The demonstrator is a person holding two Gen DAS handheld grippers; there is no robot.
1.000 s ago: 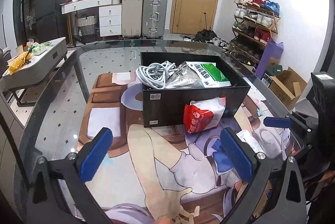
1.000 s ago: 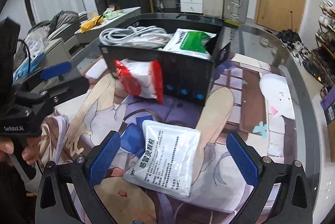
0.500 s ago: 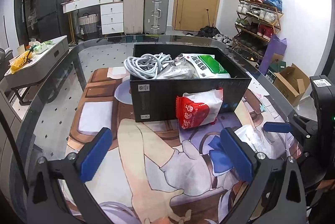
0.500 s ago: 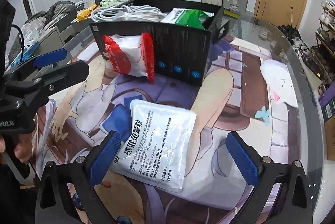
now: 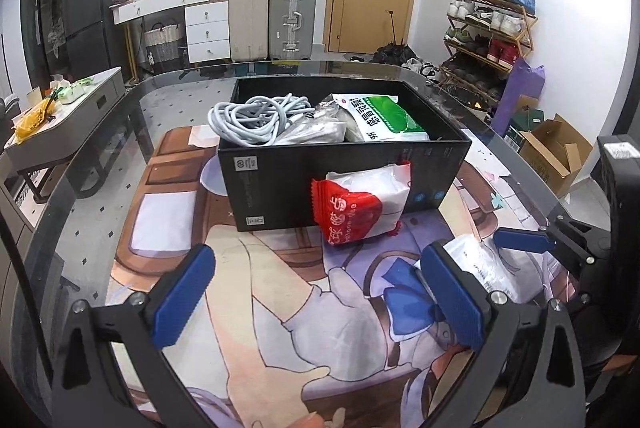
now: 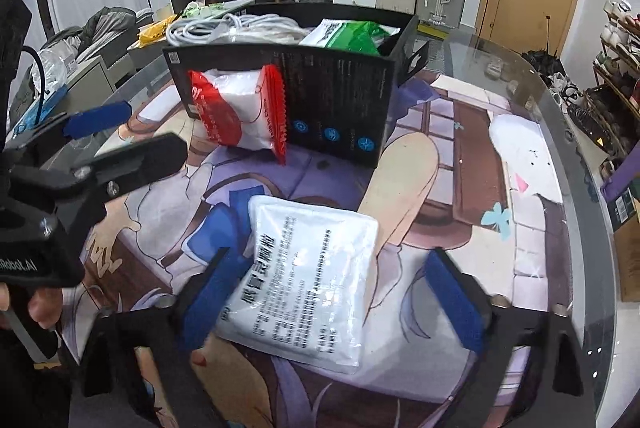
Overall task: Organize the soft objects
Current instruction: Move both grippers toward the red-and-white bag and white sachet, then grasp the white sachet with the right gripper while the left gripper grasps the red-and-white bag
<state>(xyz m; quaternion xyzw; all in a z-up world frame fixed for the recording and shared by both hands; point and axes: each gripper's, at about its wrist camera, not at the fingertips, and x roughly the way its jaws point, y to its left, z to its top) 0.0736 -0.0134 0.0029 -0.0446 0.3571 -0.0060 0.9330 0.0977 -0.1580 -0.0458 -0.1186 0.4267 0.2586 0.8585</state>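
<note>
White pouch (image 6: pixel 308 280) lies flat on the tabletop (image 6: pixel 568 131) between the closing right tongs (image 6: pixel 332 292); pads not yet touching. Ahead, a red-and-white packet (image 6: pixel 240 111) leans against the black box (image 6: pixel 340 103). Left tongs (image 5: pixel 320 292) gape wide, empty, facing that packet.

One black box (image 5: pixel 344 183). Inside it: one coil of grey cable (image 5: pixel 256 119), one green-and-white pouch (image 5: pixel 384 119), one clear bag (image 5: pixel 316 129). Outside it: one red-and-white packet (image 5: pixel 360 205) and one white pouch (image 6: pixel 308 284). Two suitcases (image 5: pixel 292 19) stand behind.
</note>
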